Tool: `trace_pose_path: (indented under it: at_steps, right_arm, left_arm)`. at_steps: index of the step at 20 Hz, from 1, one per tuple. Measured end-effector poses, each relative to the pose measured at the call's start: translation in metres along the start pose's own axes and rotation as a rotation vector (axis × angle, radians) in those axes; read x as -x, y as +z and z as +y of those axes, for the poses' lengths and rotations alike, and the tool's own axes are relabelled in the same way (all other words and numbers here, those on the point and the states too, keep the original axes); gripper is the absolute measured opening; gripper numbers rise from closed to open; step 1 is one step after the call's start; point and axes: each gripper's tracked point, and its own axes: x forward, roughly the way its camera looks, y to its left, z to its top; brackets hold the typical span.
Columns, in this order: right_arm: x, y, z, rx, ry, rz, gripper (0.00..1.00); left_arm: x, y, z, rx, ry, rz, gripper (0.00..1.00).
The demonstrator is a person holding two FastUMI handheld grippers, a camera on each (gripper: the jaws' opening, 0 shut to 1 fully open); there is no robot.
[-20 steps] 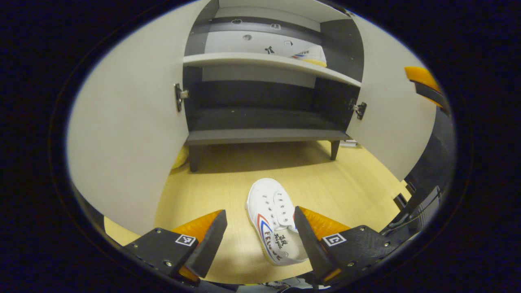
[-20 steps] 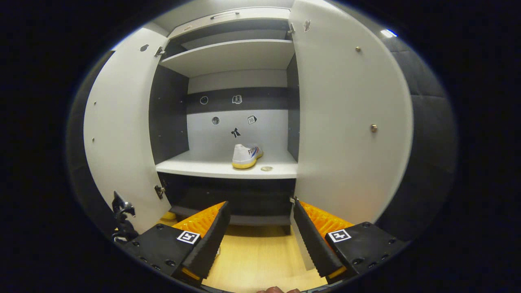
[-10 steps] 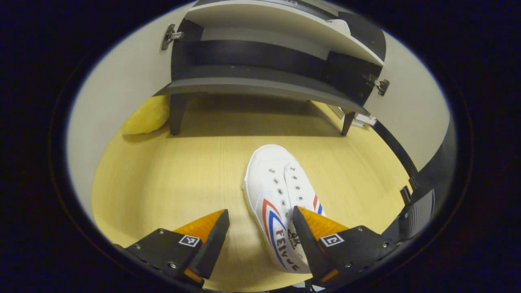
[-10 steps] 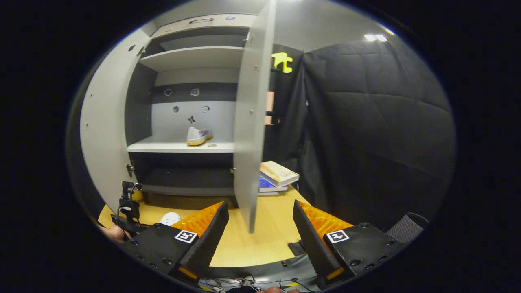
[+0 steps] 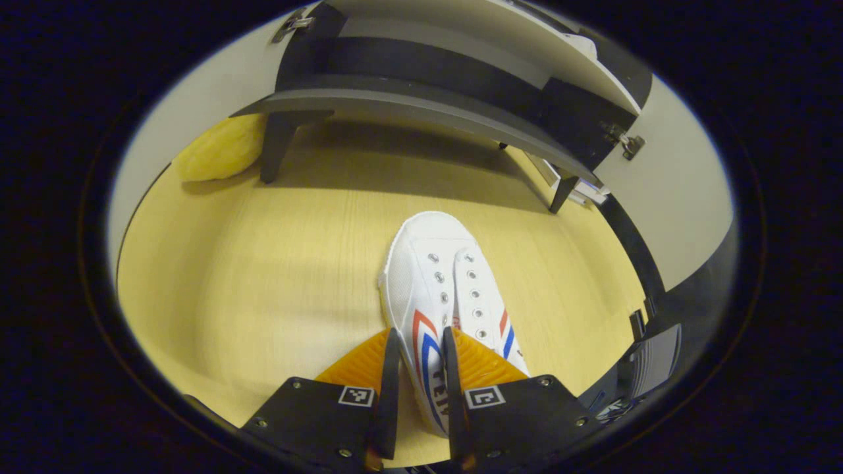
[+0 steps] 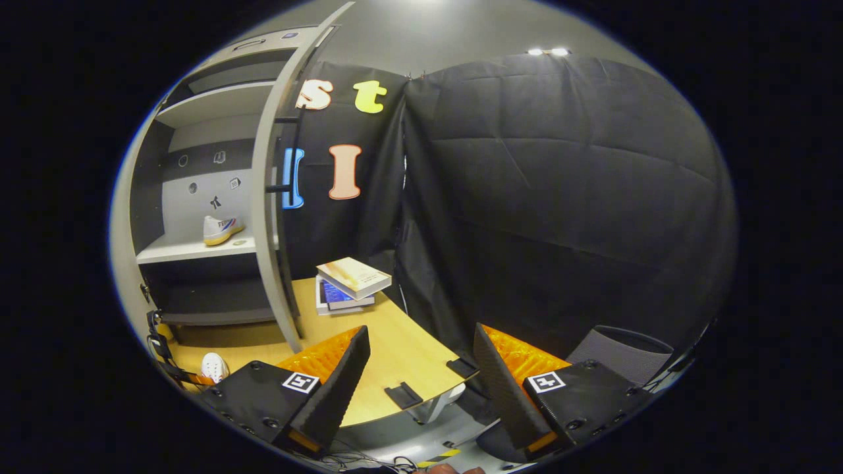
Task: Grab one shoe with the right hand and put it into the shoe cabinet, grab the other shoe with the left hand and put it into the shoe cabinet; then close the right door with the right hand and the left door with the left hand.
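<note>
A white shoe (image 5: 444, 289) with red and blue stripes lies on the wooden floor in the left gripper view, toe toward the cabinet (image 5: 421, 108). My left gripper (image 5: 419, 378) is shut on the shoe's left side wall near the heel, one finger inside the opening and one outside. In the right gripper view my right gripper (image 6: 419, 378) stands open and holds nothing, turned toward the black cloth wall. The second shoe (image 6: 220, 230) rests on the cabinet's middle shelf (image 6: 191, 249). The floor shoe's toe (image 6: 214, 366) peeks at lower left. Both doors stand open; the right door (image 6: 270, 217) is seen edge-on.
A yellow object (image 5: 220, 148) lies by the cabinet's left leg. A stack of books (image 6: 349, 283) sits on the floor right of the cabinet. Small black parts (image 6: 403, 395) lie near the floor's front edge, and a grey chair seat (image 6: 622, 345) stands at lower right.
My left gripper dropped toward the floor shoe and closed on its side wall. My right gripper swung right, away from the cabinet, until it faced the cloth wall; it stayed open.
</note>
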Motion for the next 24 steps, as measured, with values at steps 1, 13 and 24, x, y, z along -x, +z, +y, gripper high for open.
trace_pose_path:
  at_steps: [1,13,24]
  right_arm:
    - [-0.004,0.004,-0.005,0.0,-0.008,-0.006,0.99]
    - [-0.106,0.006,0.018,-0.07,0.082,-0.022,0.97]
    - [-0.188,0.016,0.041,-0.037,0.199,-0.047,0.97]
  left_arm:
    - [0.001,-0.002,-0.001,-0.005,0.0,0.016,0.21]
    - [0.013,0.021,0.002,0.032,0.091,-0.037,0.06]
    - [0.087,0.099,0.011,0.089,0.135,-0.268,0.06]
